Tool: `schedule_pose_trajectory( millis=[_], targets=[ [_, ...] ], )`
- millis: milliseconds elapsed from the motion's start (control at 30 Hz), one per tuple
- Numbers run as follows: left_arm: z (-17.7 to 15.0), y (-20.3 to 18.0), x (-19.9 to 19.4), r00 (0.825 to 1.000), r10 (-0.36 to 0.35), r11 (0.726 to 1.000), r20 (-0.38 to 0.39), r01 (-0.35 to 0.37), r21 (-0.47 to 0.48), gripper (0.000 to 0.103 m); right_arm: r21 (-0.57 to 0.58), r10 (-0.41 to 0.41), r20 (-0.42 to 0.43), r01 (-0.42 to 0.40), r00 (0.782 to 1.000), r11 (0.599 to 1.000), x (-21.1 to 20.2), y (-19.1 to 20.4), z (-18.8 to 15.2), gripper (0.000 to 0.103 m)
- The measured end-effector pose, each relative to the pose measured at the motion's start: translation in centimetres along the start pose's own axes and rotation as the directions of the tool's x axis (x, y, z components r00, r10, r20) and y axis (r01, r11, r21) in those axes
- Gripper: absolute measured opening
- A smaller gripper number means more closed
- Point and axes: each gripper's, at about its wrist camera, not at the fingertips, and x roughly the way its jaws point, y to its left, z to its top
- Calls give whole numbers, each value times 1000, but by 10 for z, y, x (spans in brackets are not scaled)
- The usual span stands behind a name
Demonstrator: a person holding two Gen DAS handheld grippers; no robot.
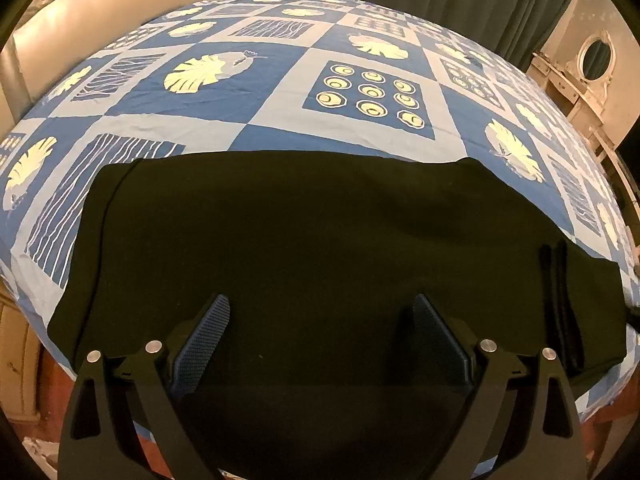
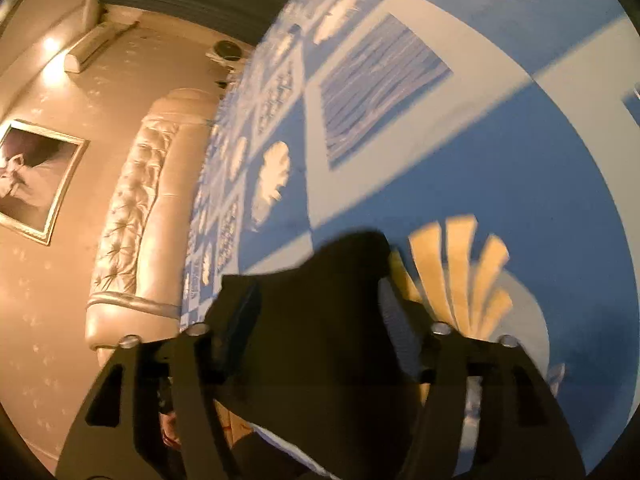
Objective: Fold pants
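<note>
The black pants [image 1: 320,240] are lying lengthwise along the bed's [image 1: 280,120] near edge; the left gripper [image 1: 320,320] is hovering wide-jawed over them — the right gripper [image 2: 320,300] is holding a bunched end.

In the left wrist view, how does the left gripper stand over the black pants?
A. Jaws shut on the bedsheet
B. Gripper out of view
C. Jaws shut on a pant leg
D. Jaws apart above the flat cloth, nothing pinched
D: the left gripper has its two blue pads spread wide, and the black pants lie flat on the patterned bedsheet with no cloth between the pads.
</note>
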Motion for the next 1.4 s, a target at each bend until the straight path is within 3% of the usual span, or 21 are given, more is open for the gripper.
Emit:
schedule_pose_trajectory(
  millis=[100, 200, 267, 300, 367, 400, 467, 500, 533, 733, 833, 933, 1000, 1067, 1200, 1300, 1400],
  targets=[
    [0, 1, -1, 1000, -7, 1000, 2, 7, -8, 92, 24, -54, -35, 55, 998, 998, -2, -15, -15, 75],
    [1, 3, -1, 1000, -18, 1000, 4, 18, -25, 92, 36, -12, -98, 15, 995, 999, -2, -23, -29, 75],
    [1, 3, -1, 1000, -22, 999, 4, 22, -26, 92, -2, -51, -115, 51, 992, 999, -5, -21, -35, 57],
    [1, 3, -2, 1000, -23, 999, 4, 23, -24, 92, -27, -80, -129, 77, 988, 997, -3, -20, -37, 38],
    [0, 4, -2, 1000, -28, 1000, 3, 28, -14, 92, -54, -98, -126, 92, 987, 994, -3, -23, -41, 38],
    [0, 4, -3, 999, -34, 999, 2, 34, -7, 92, -40, -85, -122, 80, 989, 996, -5, -24, -41, 42],
    [0, 6, -6, 998, -57, 998, -3, 57, -5, 92, -4, -57, -106, 57, 993, 998, -12, -24, -40, 63],
    [0, 9, -10, 996, -88, 996, -4, 88, -13, 92, 0, -48, -86, 48, 995, 999, -18, -23, -41, 81],
    [0, 11, -14, 994, -113, 993, -4, 113, -19, 92, -7, -53, -58, 53, 997, 999, -26, -19, -43, 84],
    [-1, 45, -46, 979, -204, 979, 23, 203, 20, 92, -35, -86, -25, 86, 996, 996, -38, -10, -47, 84],
    [-1, 85, -60, 967, -250, 967, 58, 252, -40, 92, -11, -84, -7, 84, 996, 996, -39, -13, -46, 84],
    [2, 135, -63, 945, -316, 928, 87, 326, -177, 92, -3, -74, 6, 74, 997, 997, -36, -9, -46, 84],
    [0, 173, -59, 921, -368, 879, 125, 389, -275, 92, -7, -69, 10, 69, 998, 998, -34, -6, -45, 84],
    [-2, 199, -49, 911, -392, 844, 129, 412, -344, 92, -12, -71, 13, 71, 997, 997, -34, -6, -45, 84],
    [1, 222, -28, 899, -421, 813, 116, 431, -390, 92, -7, -79, 7, 79, 997, 997, -30, -9, -45, 84],
    [8, 220, -13, 885, -457, 807, 88, 455, -376, 92, -4, -89, -2, 89, 996, 996, -28, -11, -47, 84],
    [12, 209, -6, 879, -473, 828, 53, 465, -314, 92, 3, -96, -9, 96, 995, 995, -24, -14, -48, 84]
  ],
)
